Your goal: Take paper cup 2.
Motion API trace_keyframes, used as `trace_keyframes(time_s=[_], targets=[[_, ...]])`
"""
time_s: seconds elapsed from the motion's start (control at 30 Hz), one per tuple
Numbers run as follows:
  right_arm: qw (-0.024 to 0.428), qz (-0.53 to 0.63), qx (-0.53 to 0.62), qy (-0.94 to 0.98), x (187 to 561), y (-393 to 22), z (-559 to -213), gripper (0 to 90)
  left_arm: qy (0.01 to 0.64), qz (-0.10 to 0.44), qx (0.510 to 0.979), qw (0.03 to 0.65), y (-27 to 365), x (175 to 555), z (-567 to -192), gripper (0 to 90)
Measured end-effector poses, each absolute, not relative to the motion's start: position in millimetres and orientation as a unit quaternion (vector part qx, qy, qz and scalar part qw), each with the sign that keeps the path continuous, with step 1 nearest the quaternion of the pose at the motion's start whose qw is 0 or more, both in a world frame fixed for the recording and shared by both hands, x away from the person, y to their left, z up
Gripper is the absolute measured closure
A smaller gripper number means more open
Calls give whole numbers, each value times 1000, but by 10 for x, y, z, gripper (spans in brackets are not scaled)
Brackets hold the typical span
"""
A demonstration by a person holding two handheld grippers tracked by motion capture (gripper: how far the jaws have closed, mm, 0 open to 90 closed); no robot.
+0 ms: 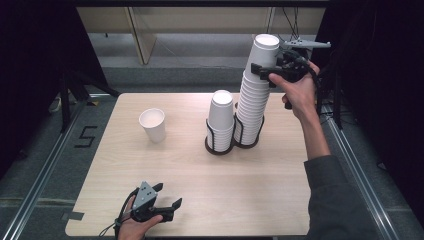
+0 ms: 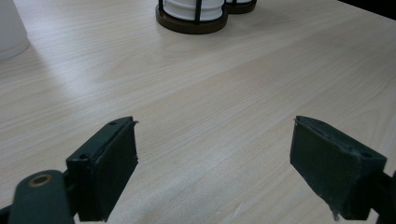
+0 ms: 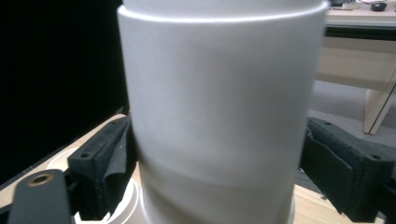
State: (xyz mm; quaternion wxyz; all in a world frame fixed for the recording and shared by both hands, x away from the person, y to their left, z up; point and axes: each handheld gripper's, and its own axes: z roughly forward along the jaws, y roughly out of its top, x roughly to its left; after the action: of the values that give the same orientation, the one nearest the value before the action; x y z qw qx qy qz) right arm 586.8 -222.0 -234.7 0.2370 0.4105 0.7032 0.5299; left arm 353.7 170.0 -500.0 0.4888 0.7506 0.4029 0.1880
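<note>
A tall stack of white paper cups (image 1: 251, 112) stands in a black wire holder (image 1: 246, 142) at the table's back right. My right gripper (image 1: 265, 68) is shut on the top cup (image 1: 265, 47), which leans slightly above the rest of the stack. In the right gripper view the cup (image 3: 219, 93) sits between the two pads (image 3: 109, 163), which press on its sides. A shorter stack (image 1: 221, 117) stands in the neighbouring holder ring. A single white cup (image 1: 153, 125) stands upright to the left. My left gripper (image 1: 169, 195) rests near the front edge, open (image 2: 215, 154) with nothing between its jaws.
The wooden table (image 1: 280, 200) has bare surface across its front and right. Dark curtains hang on both sides, and floor rails run along the table's left and right. A light wooden partition stands behind the table.
</note>
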Motion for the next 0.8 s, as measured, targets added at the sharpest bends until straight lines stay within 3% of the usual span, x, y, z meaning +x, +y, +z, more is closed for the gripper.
trace_keyframes(time_s=[0.33,0.8], targets=[[244,521,408,709,5930,-2166,-2343,147,402,185,751,491,1704,3535,-5001,145],[272,538,398,691,5842,-2170,-1967,155,401,183,752,490,1688,3525,-5019,144]])
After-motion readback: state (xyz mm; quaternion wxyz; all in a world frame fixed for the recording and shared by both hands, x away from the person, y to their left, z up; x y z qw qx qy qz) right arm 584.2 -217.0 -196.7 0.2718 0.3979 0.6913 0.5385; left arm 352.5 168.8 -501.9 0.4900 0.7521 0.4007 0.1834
